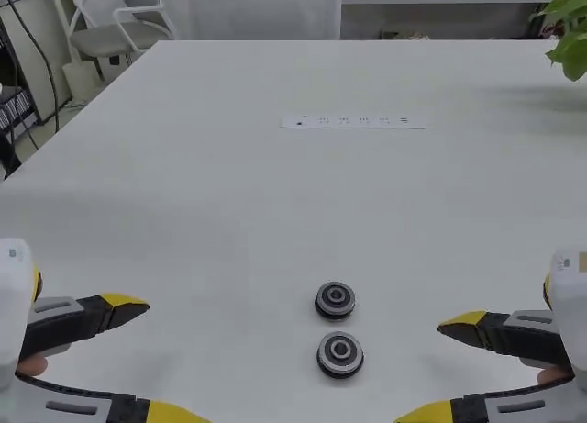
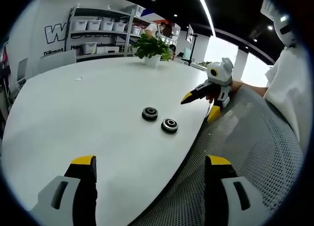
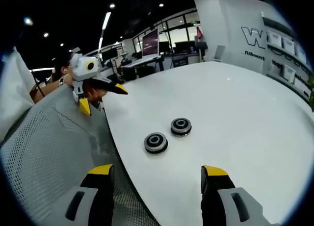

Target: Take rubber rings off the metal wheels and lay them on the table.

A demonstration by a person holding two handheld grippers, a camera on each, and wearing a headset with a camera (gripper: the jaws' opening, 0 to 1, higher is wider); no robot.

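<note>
Two small metal wheels with black rubber rings around them lie flat on the white table [image 1: 229,184], one behind the other near the front edge. The far wheel [image 1: 335,300] [image 2: 150,113] [image 3: 181,126] and the near wheel [image 1: 340,355] [image 2: 170,125] [image 3: 156,142] sit close together but apart. My left gripper [image 1: 151,359] [image 2: 150,161] [image 3: 102,99] is open at the lower left, well away from the wheels. My right gripper [image 1: 438,368] [image 3: 157,170] [image 2: 198,108] is open at the lower right, a hand's width from the near wheel. Neither holds anything.
A flush socket strip [image 1: 353,121] is set into the table's middle. A potted plant [image 1: 569,38] [image 2: 152,48] stands at the far right corner. White chairs [image 1: 119,28] stand past the far left edge. Grey mesh [image 2: 245,138] lies below the table's front edge.
</note>
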